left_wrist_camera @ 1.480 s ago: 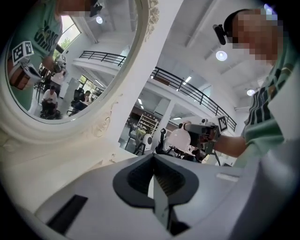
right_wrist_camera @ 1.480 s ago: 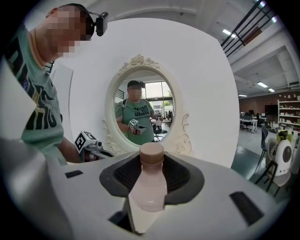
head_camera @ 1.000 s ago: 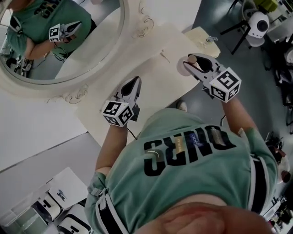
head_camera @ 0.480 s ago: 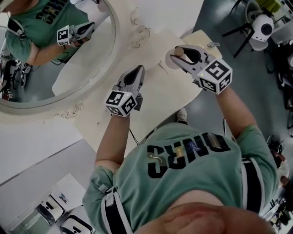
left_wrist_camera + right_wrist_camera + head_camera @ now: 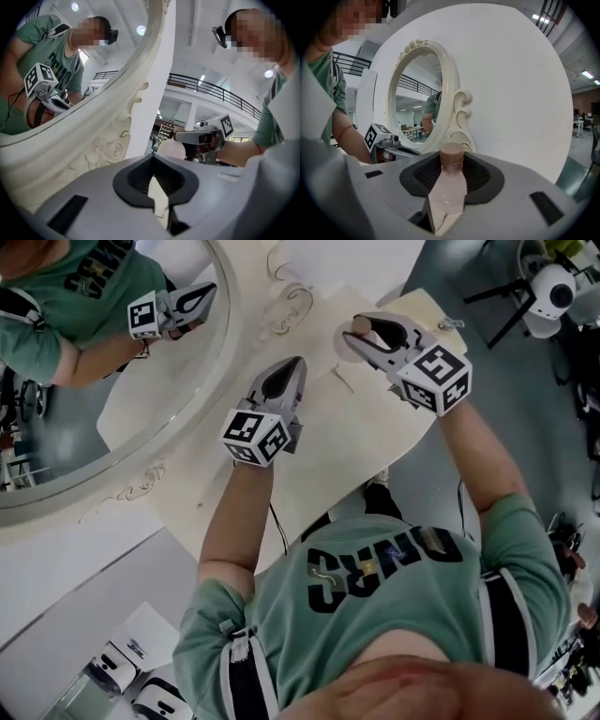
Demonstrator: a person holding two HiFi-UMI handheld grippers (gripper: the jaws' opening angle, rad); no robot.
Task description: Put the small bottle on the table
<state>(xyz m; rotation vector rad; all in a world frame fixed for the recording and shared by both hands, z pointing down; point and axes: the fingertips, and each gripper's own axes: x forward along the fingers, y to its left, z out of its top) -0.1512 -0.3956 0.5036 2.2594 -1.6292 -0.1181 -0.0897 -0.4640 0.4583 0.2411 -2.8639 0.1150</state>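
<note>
Head view: right gripper (image 5: 360, 331) is clamped on the small pale-pink translucent plastic bottle with a brown cap (image 5: 353, 337), cap end pointing away from the person. The bottle sits over the far part of the cream-coloured table (image 5: 361, 442), near the foot of the oval mirror in its cream carved frame (image 5: 228, 352). From this steep angle I cannot tell whether the bottle's base touches the tabletop or hangs just above it. Left gripper (image 5: 296, 367) hovers over the table beside the mirror frame, jaws drawn together to a point, nothing in them.

Left gripper view: jaws of the left gripper (image 5: 158, 199) closed on each other, empty. Beyond them the right gripper (image 5: 199, 138) shows, with the pale bottle (image 5: 171, 149) at its tips.

Right gripper view: right gripper (image 5: 451, 171) pads press both sides of the bottle (image 5: 449, 187); jaws partly apart, at the bottle's width. The bottle lies along the jaws, cap forward. Mirror frame (image 5: 454, 112) behind.

Progress (judgement): bottle picked up and brought over the table. Remaining: set it down on its base, release, withdraw.
</note>
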